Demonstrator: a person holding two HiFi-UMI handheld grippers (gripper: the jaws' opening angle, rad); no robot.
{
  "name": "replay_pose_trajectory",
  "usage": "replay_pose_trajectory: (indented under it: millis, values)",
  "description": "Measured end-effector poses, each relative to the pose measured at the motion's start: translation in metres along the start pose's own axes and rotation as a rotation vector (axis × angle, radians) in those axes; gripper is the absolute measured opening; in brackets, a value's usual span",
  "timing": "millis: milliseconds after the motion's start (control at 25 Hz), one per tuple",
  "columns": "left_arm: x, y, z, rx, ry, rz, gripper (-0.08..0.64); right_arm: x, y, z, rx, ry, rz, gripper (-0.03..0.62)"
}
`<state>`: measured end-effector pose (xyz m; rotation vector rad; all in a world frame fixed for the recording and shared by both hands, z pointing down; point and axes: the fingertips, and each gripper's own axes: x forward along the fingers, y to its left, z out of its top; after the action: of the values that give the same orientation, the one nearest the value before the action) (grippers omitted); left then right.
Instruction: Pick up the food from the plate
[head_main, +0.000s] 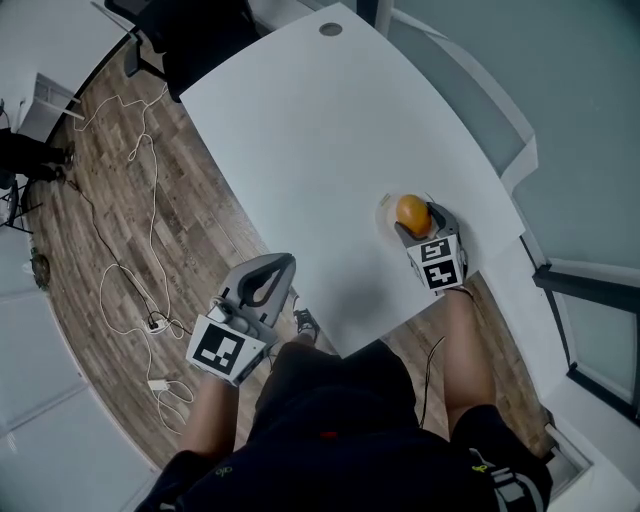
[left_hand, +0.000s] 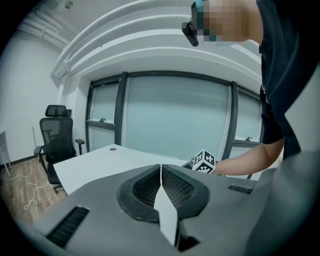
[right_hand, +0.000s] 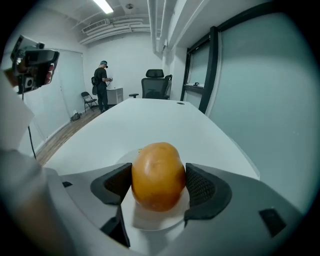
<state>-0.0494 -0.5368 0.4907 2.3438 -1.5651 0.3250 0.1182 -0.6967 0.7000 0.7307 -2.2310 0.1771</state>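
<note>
White table (head_main: 300, 120), wood floor (head_main: 200, 220), black chair (head_main: 200, 35), frosted glass wall (head_main: 560, 90).

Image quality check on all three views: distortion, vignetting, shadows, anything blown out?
Head view: sharp, evenly lit, faint shadow low on the table. Left gripper view: heavy fisheye, dark corners, window frames bowed. Right gripper view: same fisheye, orange food sharp, ceiling light blown out.

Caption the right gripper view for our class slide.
Open right gripper straddles an orange fruit resting on a white plate.
</note>
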Motion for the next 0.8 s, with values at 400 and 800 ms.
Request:
replay_pose_trajectory:
  millis: [400,800]
  values:
    - [-0.028,-0.01,0.022,0.06,-0.064,-0.069,0.026,-0.102,0.017,0.073,0.104,-0.266,-0.155,0.35]
    - [-0.076,-0.044,0.081,0.148,-0.216,-0.181,0.026,-0.265,0.075,0.144,0.115,-0.548,-0.288,0.35]
